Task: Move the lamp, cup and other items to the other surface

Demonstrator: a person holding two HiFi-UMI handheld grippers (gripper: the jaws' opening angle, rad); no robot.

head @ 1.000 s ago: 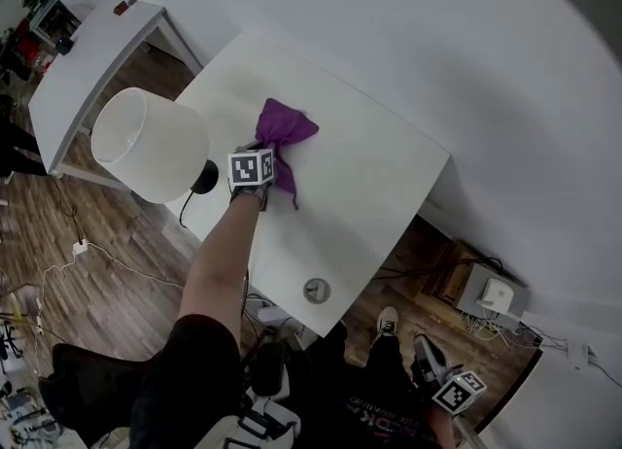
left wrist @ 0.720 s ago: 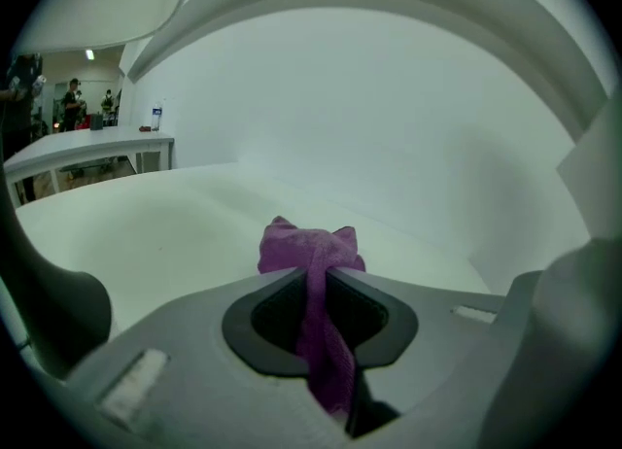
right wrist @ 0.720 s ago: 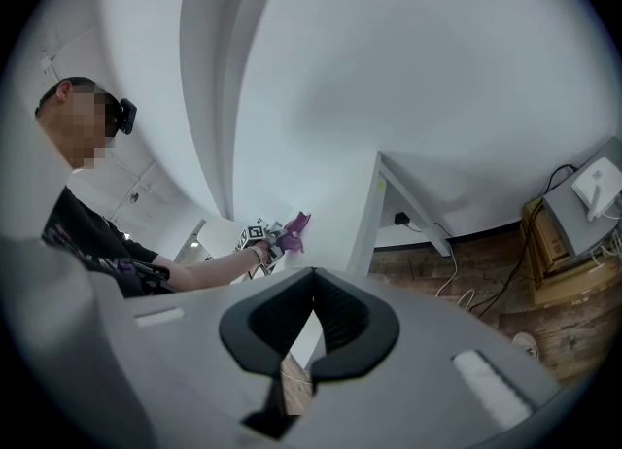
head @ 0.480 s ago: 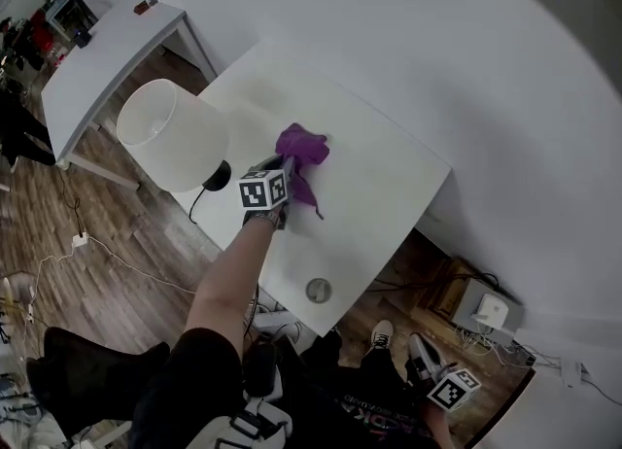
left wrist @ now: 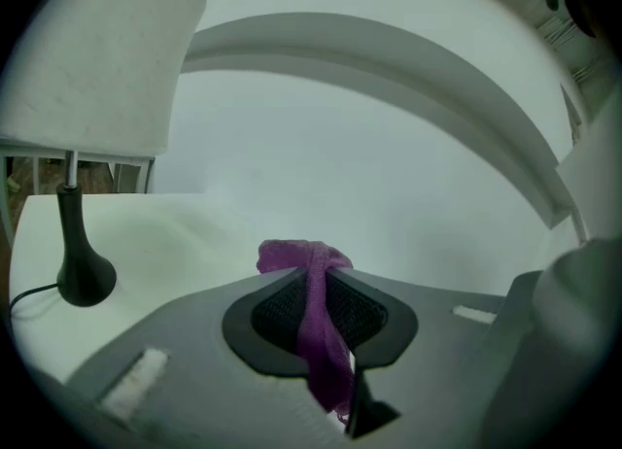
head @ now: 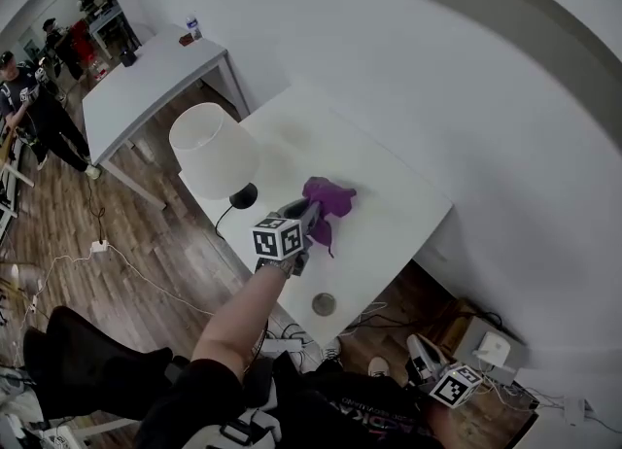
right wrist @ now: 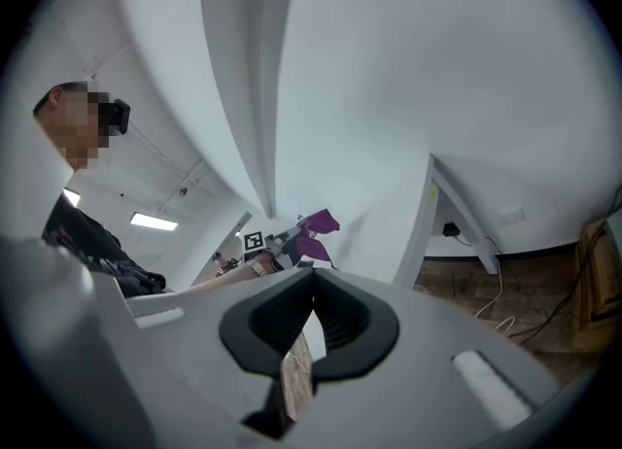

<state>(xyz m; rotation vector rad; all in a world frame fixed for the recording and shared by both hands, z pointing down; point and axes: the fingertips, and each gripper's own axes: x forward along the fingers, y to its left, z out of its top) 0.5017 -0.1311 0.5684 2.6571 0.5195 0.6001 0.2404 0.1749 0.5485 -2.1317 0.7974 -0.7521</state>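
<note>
A purple cloth (head: 330, 200) hangs above the white table (head: 398, 194), pinched in my left gripper (head: 311, 214). In the left gripper view the cloth (left wrist: 316, 316) runs between the two dark pads, and the left gripper (left wrist: 316, 282) is shut on it. The lamp, with its white shade (head: 214, 151) and black base (head: 243, 195), stands at the table's left edge, left of the gripper. The base (left wrist: 86, 277) shows upright. My right gripper (right wrist: 313, 277) is shut and holds nothing; its marker cube (head: 457, 386) sits low at the bottom right, below table height.
A small round metal thing (head: 324, 303) lies near the table's front edge. A second white table (head: 146, 83) stands at the upper left with a bottle (head: 193, 24) on it. People (head: 39, 112) stand at the far left. Cables (head: 107, 248) run over the wood floor.
The left gripper has drawn back toward the table's front edge with the purple cloth, which now hangs clear of the tabletop. The head view has swung, showing more of the room.
</note>
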